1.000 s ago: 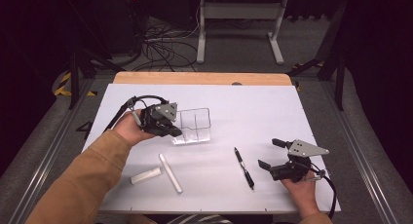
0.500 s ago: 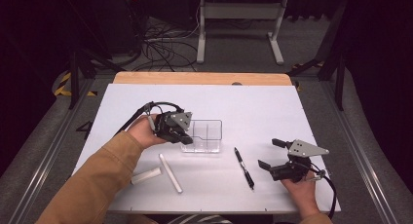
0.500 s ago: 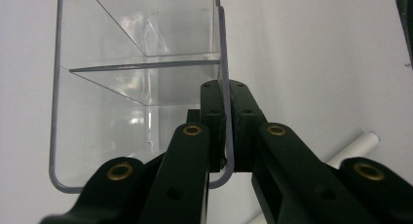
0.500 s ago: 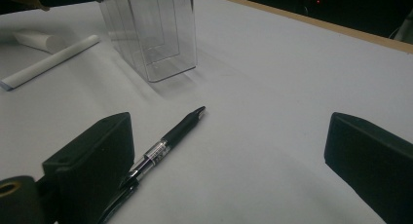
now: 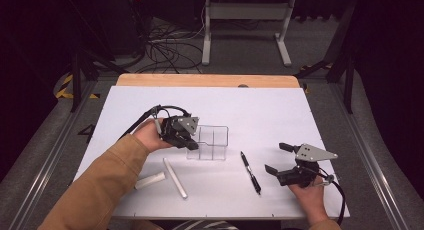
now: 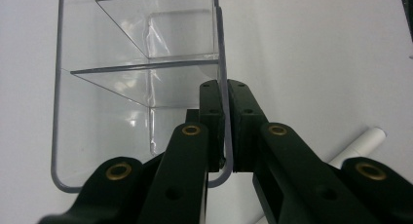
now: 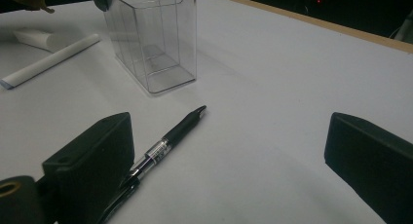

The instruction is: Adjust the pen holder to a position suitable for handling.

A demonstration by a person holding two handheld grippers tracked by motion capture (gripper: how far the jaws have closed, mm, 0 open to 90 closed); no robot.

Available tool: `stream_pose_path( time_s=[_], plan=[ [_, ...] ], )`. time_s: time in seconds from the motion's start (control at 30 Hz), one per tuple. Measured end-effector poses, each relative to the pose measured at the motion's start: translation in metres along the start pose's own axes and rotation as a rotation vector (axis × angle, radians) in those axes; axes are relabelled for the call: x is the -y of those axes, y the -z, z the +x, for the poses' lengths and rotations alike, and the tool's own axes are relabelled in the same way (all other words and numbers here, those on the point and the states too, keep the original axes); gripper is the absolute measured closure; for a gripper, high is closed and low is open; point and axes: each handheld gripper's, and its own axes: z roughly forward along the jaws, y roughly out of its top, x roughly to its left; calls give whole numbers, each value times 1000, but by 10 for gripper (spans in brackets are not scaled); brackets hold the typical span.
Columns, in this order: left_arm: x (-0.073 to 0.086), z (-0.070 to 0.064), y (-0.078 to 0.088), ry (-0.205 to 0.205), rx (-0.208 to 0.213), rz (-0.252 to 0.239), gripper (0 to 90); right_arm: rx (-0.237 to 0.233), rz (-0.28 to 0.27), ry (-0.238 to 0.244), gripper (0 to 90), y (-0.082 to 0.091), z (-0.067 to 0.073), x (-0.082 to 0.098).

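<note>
You are pinching one clear plastic organizer by its wall with your left gripper.
It is standing upright on the white worktop, three compartments visible; your right gripper is resting with jaws spread beside one black pen; two white tubes are lying nearby.

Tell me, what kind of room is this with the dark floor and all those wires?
Probably a lab or workshop set up for recording hand tasks. A white-topped table stands on a dark floor, cables lie tangled behind it, and a person works a left gripper and right gripper on it.
</note>
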Motion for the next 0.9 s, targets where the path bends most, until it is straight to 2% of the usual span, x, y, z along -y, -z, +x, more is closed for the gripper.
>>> stream_pose_path(
  time_s=[0.4, 0.43, 0.6, 0.63, 0.7, 0.83, 0.9],
  plan=[
    [-1, -4, -1, -7, -7, 11, 827, 0, 1, 0, 46, 0, 0, 0],
    [-1, -4, 0, -6, -8, 11, 784, 0, 1, 0, 46, 0, 0, 0],
    [-2, -6, 1, 3, -10, 12, 734, 0, 1, 0, 46, 0, 0, 0],
    [-2, -7, 1, 17, -13, 15, 690, 0, 2, 0, 46, 0, 0, 0],
    [-3, -8, 1, 15, -11, 17, 644, 0, 1, 0, 46, 0, 0, 0],
    [-7, -13, -1, 14, -31, 51, 605, 0, 1, -1, 46, 0, 0, 0],
    [-7, -13, -1, 22, -31, 51, 564, 0, 1, 0, 46, 0, 0, 0]
  ],
)
